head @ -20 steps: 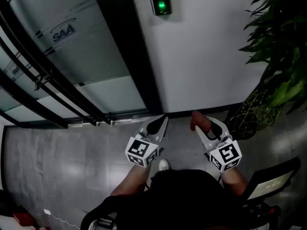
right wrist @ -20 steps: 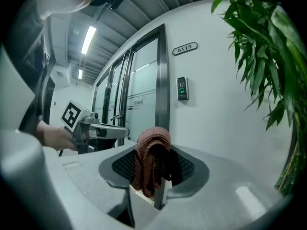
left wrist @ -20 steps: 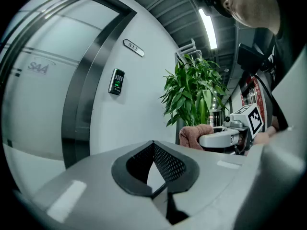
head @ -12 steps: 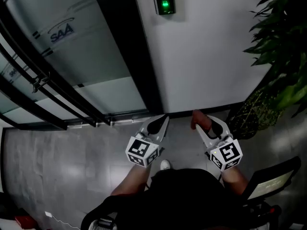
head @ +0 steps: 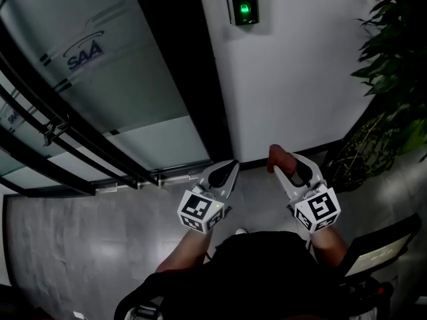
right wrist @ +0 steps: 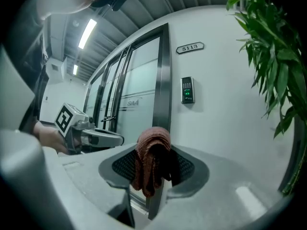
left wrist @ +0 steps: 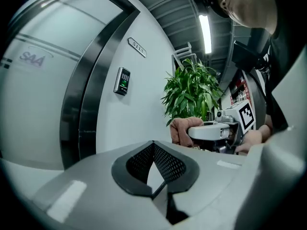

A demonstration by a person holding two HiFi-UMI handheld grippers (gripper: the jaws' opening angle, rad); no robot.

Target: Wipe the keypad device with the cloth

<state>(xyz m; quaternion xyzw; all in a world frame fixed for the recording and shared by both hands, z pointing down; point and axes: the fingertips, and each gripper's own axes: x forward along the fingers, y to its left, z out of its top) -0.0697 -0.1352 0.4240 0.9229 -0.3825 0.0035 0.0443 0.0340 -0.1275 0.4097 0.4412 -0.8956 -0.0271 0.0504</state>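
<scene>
The keypad device (head: 244,1) is a small black panel with a green light, fixed high on the white wall; it also shows in the left gripper view (left wrist: 123,81) and the right gripper view (right wrist: 187,90). My right gripper (head: 283,167) is shut on a folded reddish-brown cloth (right wrist: 151,162), which sticks out past its tips (head: 276,157). The cloth is well below the keypad and apart from it. My left gripper (head: 227,170) is shut with nothing in it, level with the right one; its dark pads (left wrist: 154,169) meet.
A dark metal door frame (head: 183,79) and frosted glass door (head: 87,59) with black rails stand left of the keypad. A large green potted plant (head: 393,79) fills the right side. A room number plate (right wrist: 190,47) hangs above the keypad. Grey floor (head: 80,232) lies below.
The view has shifted so the keypad sits further right and lower in the head view. Both grippers hold nearly the same pose, the cloth still clamped in the right one.
</scene>
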